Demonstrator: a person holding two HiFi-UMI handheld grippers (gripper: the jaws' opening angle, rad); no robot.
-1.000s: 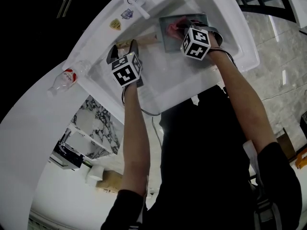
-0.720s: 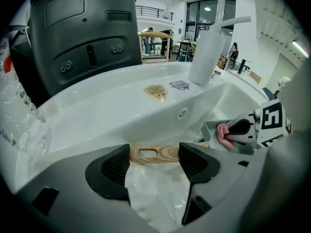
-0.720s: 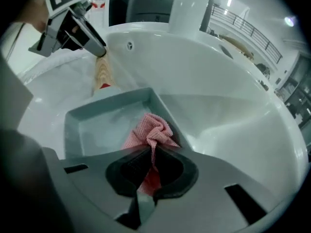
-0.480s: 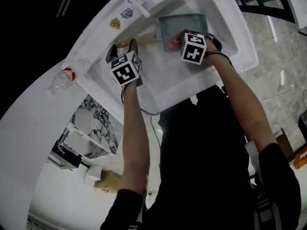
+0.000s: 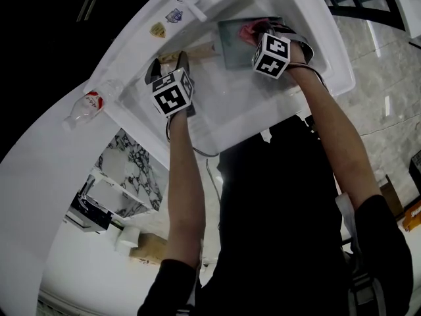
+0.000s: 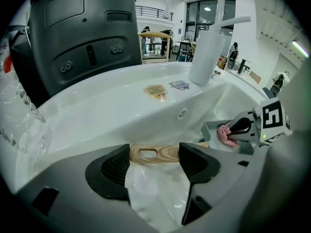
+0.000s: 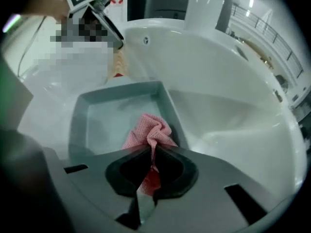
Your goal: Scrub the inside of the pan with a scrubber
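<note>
A square grey pan lies in the white sink, its wooden handle pointing left. My right gripper is shut on a pink mesh scrubber, which is bunched against the pan's inside near its far right wall. My left gripper stands with its jaws wide apart at the end of the handle; the handle lies across just beyond the tips, with nothing pinched between them. The left gripper view also catches the scrubber in the pan.
A white faucet rises at the sink's back rim, with two small stickers beside it. A clear plastic bottle lies on the counter to the left. The sink walls enclose the pan closely on the right.
My right gripper has swept the scrubber from the pan's near side toward its far edge. The left gripper has stayed at the handle.
</note>
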